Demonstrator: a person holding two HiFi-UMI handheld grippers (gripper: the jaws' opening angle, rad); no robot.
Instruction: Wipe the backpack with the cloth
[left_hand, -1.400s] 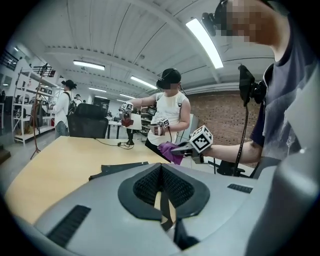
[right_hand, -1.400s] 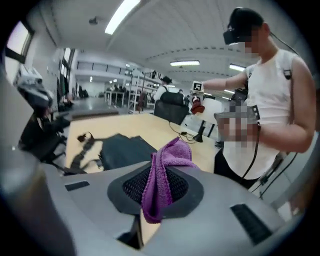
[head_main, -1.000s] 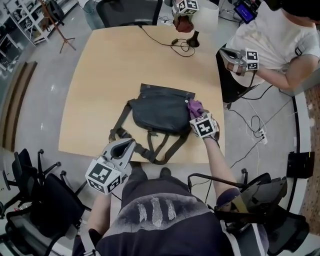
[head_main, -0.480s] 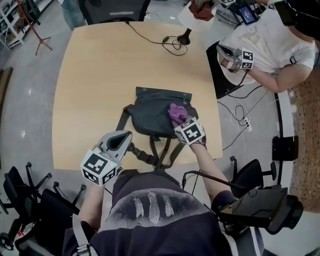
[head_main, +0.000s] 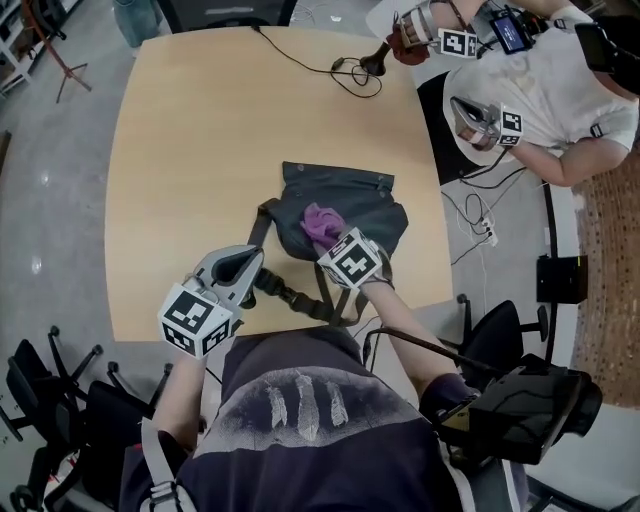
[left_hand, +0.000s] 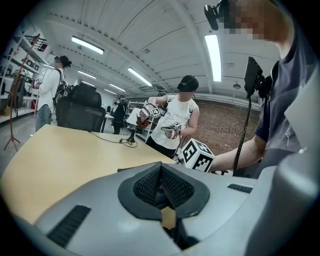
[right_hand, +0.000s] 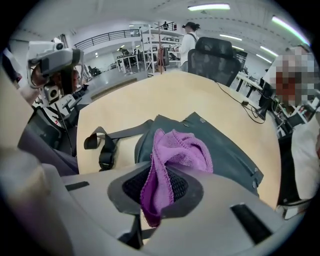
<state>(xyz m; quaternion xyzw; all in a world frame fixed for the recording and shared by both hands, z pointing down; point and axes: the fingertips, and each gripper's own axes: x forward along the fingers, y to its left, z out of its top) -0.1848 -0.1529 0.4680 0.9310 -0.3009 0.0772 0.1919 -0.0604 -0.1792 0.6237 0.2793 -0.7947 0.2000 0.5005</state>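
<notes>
**Head view with both gripper views, read left to right.** At near left, my left gripper (head_main: 240, 268) hangs over the near edge of the table (head_main: 190, 140). Its jaws are together, with nothing between the ribbed pads (left_hand: 177, 186). It is just beside the shoulder straps (head_main: 292, 296), which trail from the bag toward me.

At centre, the dark grey backpack (head_main: 360, 205) lies flat on the near-right part of the table. Its flap edge is far, its straps are near, and its long axis runs roughly left to right. The purple cloth (head_main: 318, 220) sits on the left half of the bag's face.

My right gripper (right_hand: 159, 189) is clamped on that cloth. A fold is pinched between the pads, the bunched part lies on the bag ahead of the jaws, and a short tail hangs below them. The bag thus lies directly under and beyond the right jaws, with its bare face extending right and far of the cloth. I judge that the next wipe should run along that axis, with the right gripper working and the left near enough to pin the straps.

Only the right gripper view shows the pinch, which the marker cube (head_main: 352, 260) hides from above. The left gripper view shows that cube and a second person (left_hand: 177, 120), but barely a sliver of bag. Only the head view gives the bag's whole outline. At far right, that person holds grippers off the table.
</notes>
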